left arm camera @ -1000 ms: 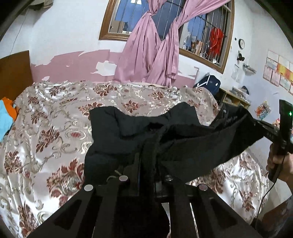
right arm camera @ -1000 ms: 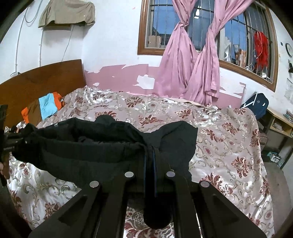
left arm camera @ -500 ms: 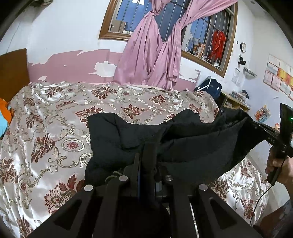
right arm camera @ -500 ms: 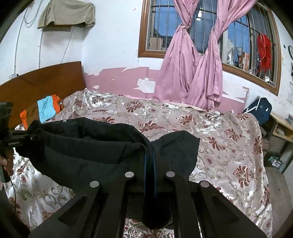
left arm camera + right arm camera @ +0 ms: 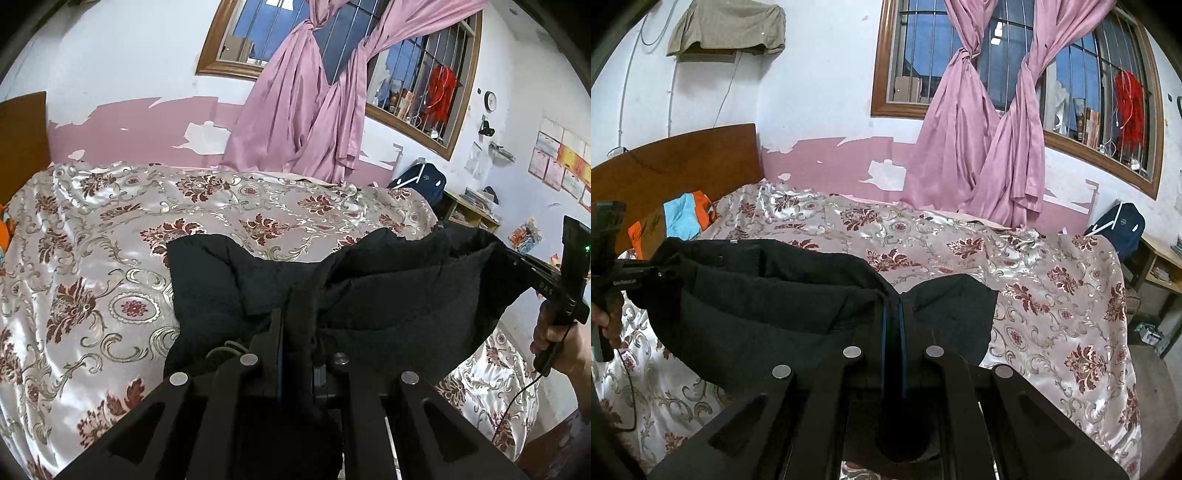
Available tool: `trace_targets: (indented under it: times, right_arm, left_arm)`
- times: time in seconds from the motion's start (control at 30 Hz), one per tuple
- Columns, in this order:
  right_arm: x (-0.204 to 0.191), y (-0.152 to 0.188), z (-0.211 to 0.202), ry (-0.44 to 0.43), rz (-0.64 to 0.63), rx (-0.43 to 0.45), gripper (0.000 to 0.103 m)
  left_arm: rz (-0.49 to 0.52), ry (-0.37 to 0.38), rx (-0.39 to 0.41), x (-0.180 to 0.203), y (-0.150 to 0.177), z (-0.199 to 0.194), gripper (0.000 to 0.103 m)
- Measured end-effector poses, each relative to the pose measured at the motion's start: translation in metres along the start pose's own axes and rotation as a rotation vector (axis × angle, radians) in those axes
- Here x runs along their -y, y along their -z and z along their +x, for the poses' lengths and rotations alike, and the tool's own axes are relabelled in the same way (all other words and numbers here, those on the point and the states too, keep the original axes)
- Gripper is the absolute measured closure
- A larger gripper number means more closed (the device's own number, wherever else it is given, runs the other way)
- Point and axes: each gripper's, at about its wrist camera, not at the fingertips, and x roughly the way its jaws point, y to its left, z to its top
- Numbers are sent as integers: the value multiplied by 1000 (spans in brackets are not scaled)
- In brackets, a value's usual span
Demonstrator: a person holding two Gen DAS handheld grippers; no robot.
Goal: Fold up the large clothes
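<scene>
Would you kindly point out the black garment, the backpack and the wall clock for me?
black garment [image 5: 399, 295]: left wrist view, on the stretched middle panel.
backpack [image 5: 1123, 225]: right wrist view, on its dark blue front.
wall clock [image 5: 490, 101]: left wrist view, on its face.

Only "OAS" on the right tongs [image 5: 532, 275] reads; other print is illegible.

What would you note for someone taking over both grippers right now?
Left gripper: jaws shut on the black garment.
Right gripper: jaws shut on another part of the same garment.
The garment hangs stretched between them above the floral bedspread, with its far part drooping onto the bed.
Done: picked up and spread.
Left: lay it flat and fold; no finished fold shows.
</scene>
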Motion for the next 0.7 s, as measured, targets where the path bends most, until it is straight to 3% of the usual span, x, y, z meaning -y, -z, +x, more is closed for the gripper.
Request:
trace_targets:
  times: [0.2, 0.47, 0.7]
  right_arm:
    - [9, -7, 27, -2, -3, 5, 98]
    - [25, -41, 80, -5, -17, 17, 99]
    - [47, -55, 169, -47, 41, -140, 99]
  left_arm:
    - [-14, 15, -10, -13, -21, 29, 94]
    - [-56, 22, -90, -40, -69, 104, 94]
    - [-74, -25, -191, -58, -85, 186, 94]
